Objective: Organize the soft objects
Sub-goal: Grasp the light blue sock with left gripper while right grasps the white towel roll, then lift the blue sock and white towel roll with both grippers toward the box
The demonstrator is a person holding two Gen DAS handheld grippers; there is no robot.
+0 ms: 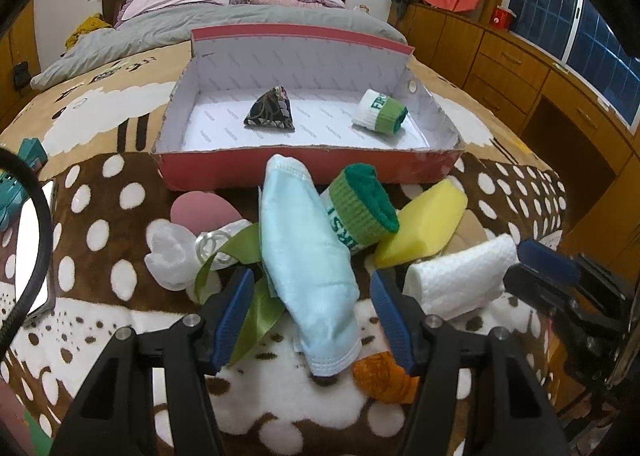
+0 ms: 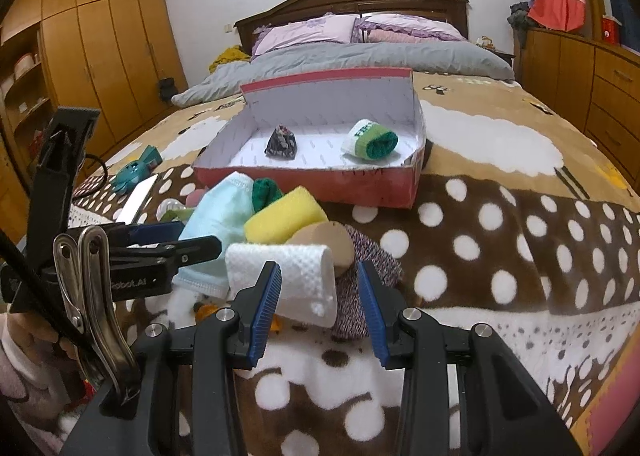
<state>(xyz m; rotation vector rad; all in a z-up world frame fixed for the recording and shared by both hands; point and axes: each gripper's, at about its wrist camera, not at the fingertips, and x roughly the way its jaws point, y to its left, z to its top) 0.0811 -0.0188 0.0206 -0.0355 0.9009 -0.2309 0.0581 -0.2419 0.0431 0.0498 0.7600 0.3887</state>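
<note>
Sorting is under way: we hold the left gripper (image 1: 312,312), jaws wide, astride the blue cloth (image 1: 308,268) on the bed, the right gripper (image 2: 318,296) likewise around the white roll (image 2: 296,280); next, we likely close, then lift toward the box (image 1: 304,165).

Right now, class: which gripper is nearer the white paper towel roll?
Right. The right gripper has the white paper towel roll between its open jaws; the left gripper straddles the light blue cloth beside it.
</note>
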